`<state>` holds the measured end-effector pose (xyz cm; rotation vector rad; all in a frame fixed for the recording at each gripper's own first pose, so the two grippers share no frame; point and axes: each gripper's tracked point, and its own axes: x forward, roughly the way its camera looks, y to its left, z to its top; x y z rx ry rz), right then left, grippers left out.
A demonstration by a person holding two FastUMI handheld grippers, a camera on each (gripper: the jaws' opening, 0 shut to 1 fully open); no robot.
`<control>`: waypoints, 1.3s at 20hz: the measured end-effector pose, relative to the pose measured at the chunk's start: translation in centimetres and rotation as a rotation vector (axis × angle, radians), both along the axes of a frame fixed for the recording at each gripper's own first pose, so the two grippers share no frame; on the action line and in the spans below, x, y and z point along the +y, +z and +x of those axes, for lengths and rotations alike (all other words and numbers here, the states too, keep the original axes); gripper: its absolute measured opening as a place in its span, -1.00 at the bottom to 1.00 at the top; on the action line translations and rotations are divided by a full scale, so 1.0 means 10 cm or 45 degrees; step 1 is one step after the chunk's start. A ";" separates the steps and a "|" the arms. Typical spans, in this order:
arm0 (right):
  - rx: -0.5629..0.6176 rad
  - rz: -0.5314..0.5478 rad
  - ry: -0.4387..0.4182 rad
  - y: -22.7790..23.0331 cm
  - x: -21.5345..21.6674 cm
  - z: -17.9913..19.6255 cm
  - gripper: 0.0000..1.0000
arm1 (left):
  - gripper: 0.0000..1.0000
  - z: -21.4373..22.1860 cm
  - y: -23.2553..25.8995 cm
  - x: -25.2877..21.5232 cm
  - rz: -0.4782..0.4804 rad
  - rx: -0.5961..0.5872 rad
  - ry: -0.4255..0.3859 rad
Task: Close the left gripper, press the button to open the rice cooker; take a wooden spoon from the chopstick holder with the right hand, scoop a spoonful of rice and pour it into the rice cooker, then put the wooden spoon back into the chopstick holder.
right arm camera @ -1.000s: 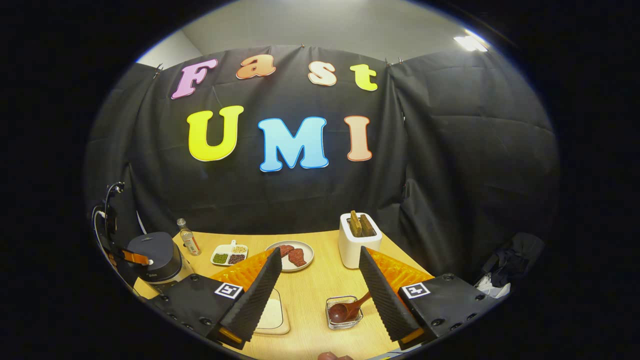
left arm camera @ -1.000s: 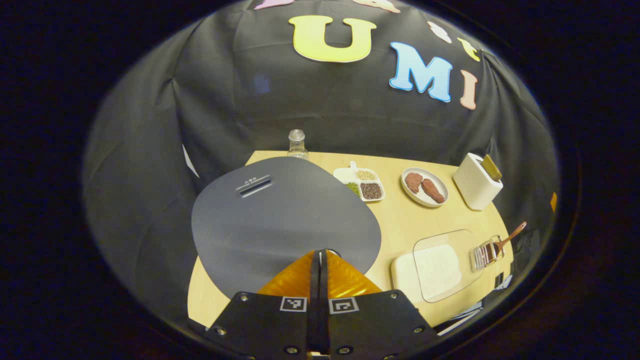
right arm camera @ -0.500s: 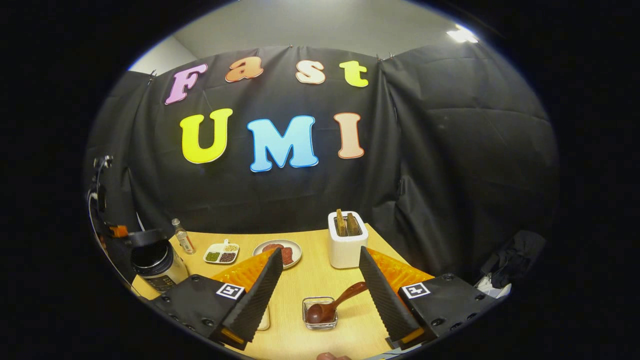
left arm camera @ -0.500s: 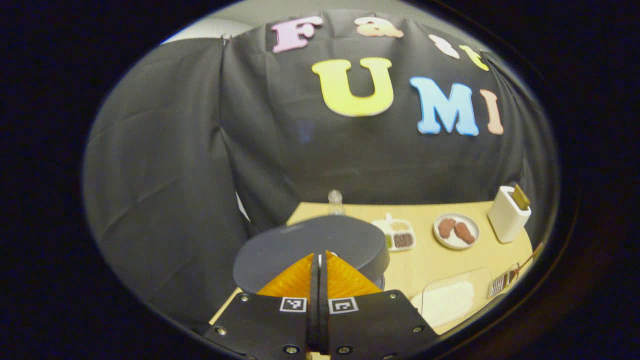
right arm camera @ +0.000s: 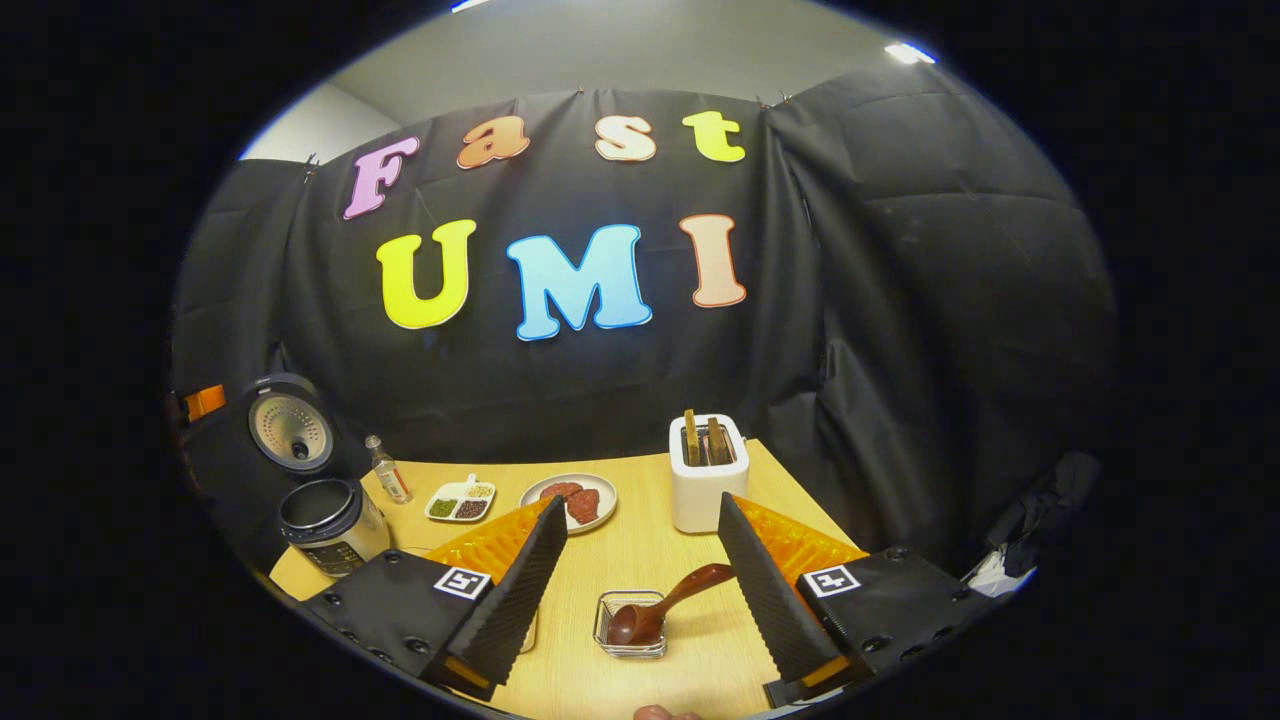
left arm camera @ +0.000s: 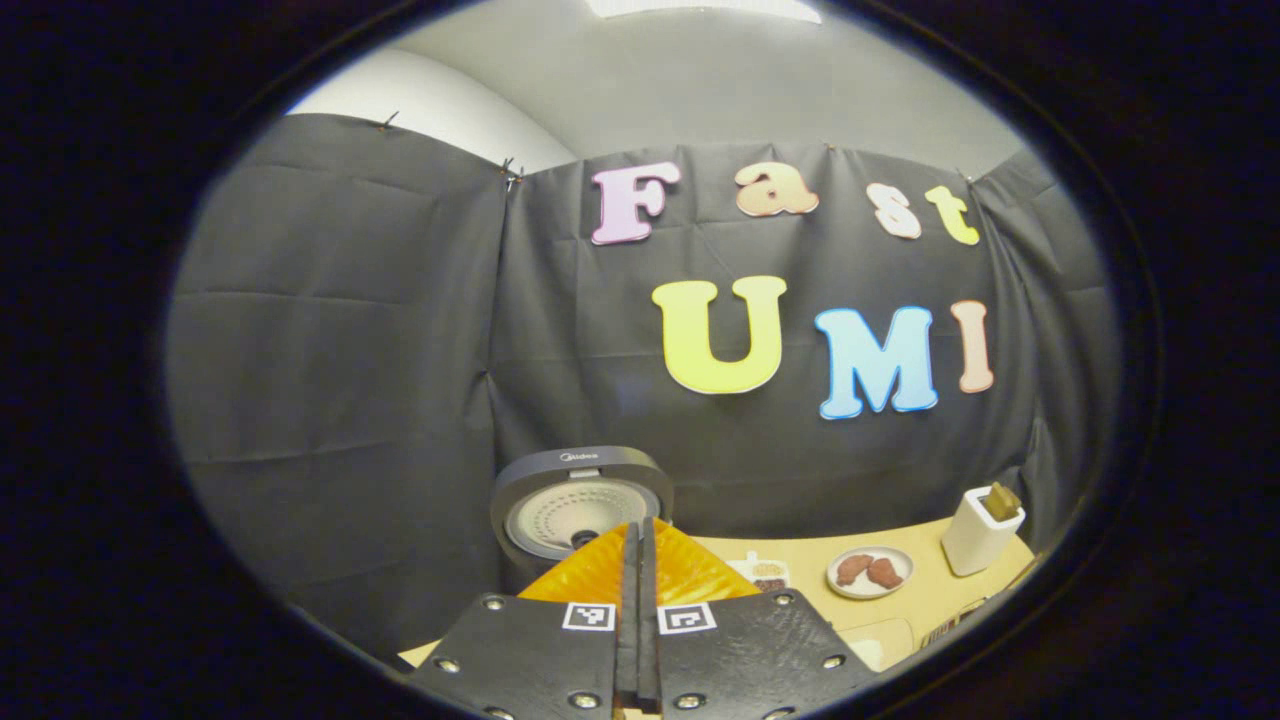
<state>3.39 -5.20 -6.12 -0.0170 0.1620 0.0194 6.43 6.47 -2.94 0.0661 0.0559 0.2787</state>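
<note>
The round rice cooker [right arm camera: 325, 520] stood open at the wooden table's [right arm camera: 640, 545] left corner, its perforated lid [right arm camera: 290, 430] raised. One wooden spoon [right arm camera: 660, 608] rested in the clear chopstick holder [right arm camera: 630, 625] between the right gripper's [right arm camera: 645, 585] parted ribbed fingers. The left gripper [left arm camera: 638, 545] was pressed together, empty.

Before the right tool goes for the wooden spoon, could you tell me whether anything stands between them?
Nothing visible does. The right tool is open, and the wooden spoon lies tilted in its clear holder directly ahead between the fingers, with bare table around it.
</note>
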 end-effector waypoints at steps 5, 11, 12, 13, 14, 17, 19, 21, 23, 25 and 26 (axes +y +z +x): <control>0.077 0.006 0.076 -0.27 -0.12 0.02 0.95 | -1.00 -0.39 -0.34 -0.45 -0.135 0.011 -0.071; 0.206 0.099 0.114 -0.59 -0.24 0.18 0.96 | 0.84 -0.66 -0.49 -0.84 -0.037 0.026 -0.106; 0.234 0.120 0.115 -0.65 -0.25 0.21 0.95 | 0.86 -0.73 -0.52 -0.91 -0.045 0.042 -0.109; 0.254 0.134 0.109 -0.69 -0.27 0.24 0.96 | 0.86 -0.78 -0.55 -0.96 -0.057 0.055 -0.107; 0.272 0.148 0.103 -0.74 -0.29 0.28 0.95 | 0.86 -0.82 -0.59 -0.95 -0.062 0.065 -0.092; 0.367 0.200 0.093 -0.97 -0.33 0.32 0.96 | 0.86 -0.92 -0.72 -0.93 -0.060 0.114 -0.042; 0.418 0.233 0.074 -1.13 -0.39 0.37 0.95 | 0.86 -0.98 -0.79 -0.90 -0.054 0.149 -0.012; 0.462 0.276 0.060 -1.26 -0.40 0.44 0.96 | 0.86 -1.02 -0.81 -0.88 -0.065 0.167 0.013; 0.497 0.308 0.044 -1.39 -0.40 0.53 0.96 | 0.86 -1.02 -0.85 -0.91 -0.108 0.185 0.019; 0.515 0.317 0.027 -1.51 -0.40 0.64 0.96 | 0.86 -1.00 -0.89 -0.91 -0.124 0.193 0.017; 0.518 0.319 0.021 -1.56 -0.40 0.70 0.86 | 0.88 -1.00 -0.90 -0.90 -0.118 0.198 0.024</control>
